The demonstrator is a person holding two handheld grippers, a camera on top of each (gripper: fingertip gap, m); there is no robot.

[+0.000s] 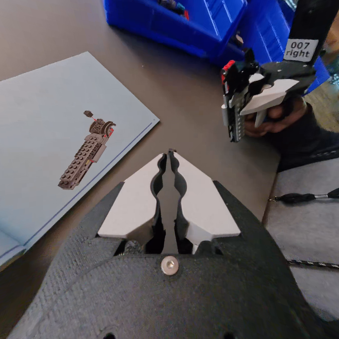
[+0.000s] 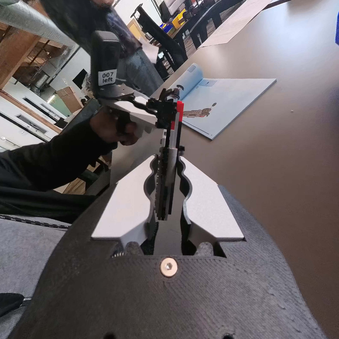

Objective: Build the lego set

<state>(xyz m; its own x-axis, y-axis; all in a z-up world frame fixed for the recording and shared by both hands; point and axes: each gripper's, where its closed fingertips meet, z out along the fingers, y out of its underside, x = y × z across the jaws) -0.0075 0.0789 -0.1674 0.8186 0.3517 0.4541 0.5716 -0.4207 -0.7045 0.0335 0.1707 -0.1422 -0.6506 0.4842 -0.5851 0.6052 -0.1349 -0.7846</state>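
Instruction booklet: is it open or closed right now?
Open. The instruction booklet lies flat on the table, two pages spread either side of the fold, one showing a build diagram.

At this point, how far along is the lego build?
Done: a long black, grey and red model is assembled and clamped in the right tongs. In hand: the left tongs pinch a tiny dark piece. Left: fitting it, as the open booklet pictures.
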